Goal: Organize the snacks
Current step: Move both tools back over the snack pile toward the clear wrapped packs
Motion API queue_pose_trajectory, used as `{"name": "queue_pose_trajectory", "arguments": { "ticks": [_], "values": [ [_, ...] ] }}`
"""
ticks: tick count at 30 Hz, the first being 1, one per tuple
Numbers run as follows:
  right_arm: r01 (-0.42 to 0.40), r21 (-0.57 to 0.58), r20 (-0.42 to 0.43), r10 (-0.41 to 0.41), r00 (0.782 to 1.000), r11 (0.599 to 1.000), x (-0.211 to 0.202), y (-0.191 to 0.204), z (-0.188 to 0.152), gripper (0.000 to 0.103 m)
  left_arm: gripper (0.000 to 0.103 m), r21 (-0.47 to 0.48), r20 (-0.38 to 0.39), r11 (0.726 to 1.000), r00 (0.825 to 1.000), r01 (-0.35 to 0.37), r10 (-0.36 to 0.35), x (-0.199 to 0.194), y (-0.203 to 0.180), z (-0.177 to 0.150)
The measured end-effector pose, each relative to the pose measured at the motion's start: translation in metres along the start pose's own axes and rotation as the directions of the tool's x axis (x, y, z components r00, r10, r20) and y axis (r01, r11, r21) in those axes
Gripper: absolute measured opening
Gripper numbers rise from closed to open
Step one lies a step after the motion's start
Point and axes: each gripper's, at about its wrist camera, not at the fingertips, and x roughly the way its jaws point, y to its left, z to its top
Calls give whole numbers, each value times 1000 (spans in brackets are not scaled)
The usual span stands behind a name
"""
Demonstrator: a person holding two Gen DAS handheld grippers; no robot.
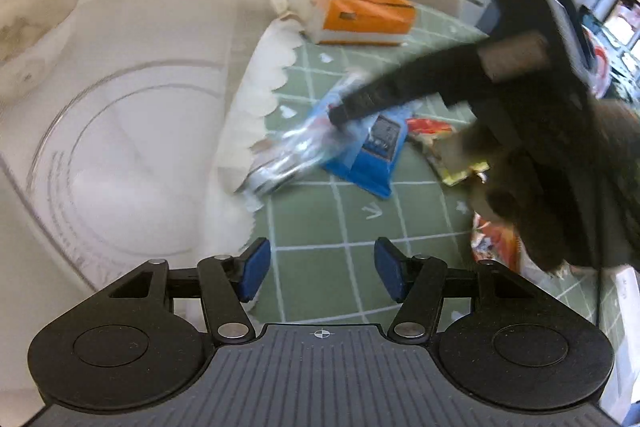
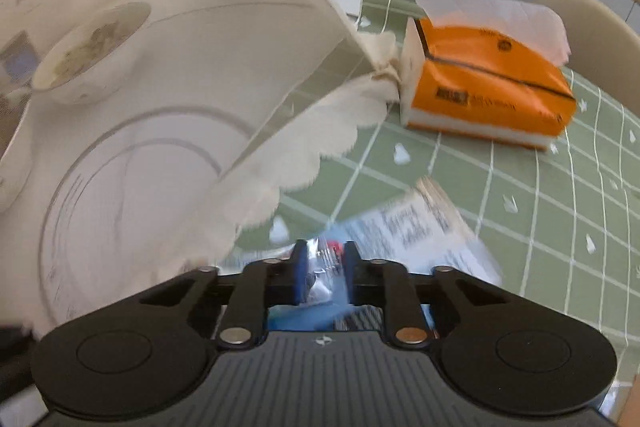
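Here the right gripper (image 2: pixel 322 277) pinches a blurred blue snack packet (image 2: pixel 404 227).

My left gripper (image 1: pixel 322 269) and right gripper (image 2: pixel 323 277) look alike: black linkage arms pinned with round silver screws, and blue pads (image 1: pixel 253 269) on the fingertips. Each sits on a ribbed grey-black body flanked by two big black discs. A small white crosshair mark is printed at the centre.
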Motion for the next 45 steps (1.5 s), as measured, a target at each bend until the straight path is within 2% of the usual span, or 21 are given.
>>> {"name": "queue_pose_trajectory", "arguments": {
  "ticks": [4,7,11,12,16,23,26,31,34,38,41,43,45],
  "values": [
    [-33,13,-36,33,999,999,-19,-12,-27,9,63,37,34,999,999,11,-12,3,-7,7],
    [-15,32,-52,17,999,999,-30,-25,-45,9,63,-1,83,1000,996,13,-13,8,-5,19],
    [-19,159,-24,23,999,987,-45,-54,-60,10,63,-9,135,999,990,-45,46,28,-6,43],
    [-21,204,-15,25,1000,979,-47,-62,-62,14,63,1,143,999,988,-54,54,35,-7,50],
    [-41,333,12,40,999,942,-55,-79,-72,35,61,109,93,991,994,-73,63,64,-14,68],
    [4,359,78,-34,996,933,-85,-68,-113,38,60,65,52,996,997,-60,57,105,-17,102],
    [26,344,85,-59,995,938,-100,-60,-142,39,60,43,22,999,1000,-9,8,117,-16,109],
    [83,306,105,-121,987,948,-123,-50,-182,47,50,57,-59,993,993,108,-105,105,-24,91],
    [73,325,113,-116,987,943,-128,-47,-198,48,48,57,-107,982,979,178,-171,92,-32,68],
    [37,389,130,-95,987,920,-126,-43,-208,49,48,71,-155,973,966,221,-208,77,-40,42],
    [66,408,133,-131,982,910,-122,-37,-209,50,43,64,-194,957,944,284,-267,58,-42,25],
    [93,410,140,-163,977,907,-122,-31,-212,51,43,102,-162,958,955,268,-250,35,-42,13],
    [107,410,151,-183,971,906,-123,-28,-217,54,43,137,-117,972,978,190,-174,14,-41,4]
  ]
}}
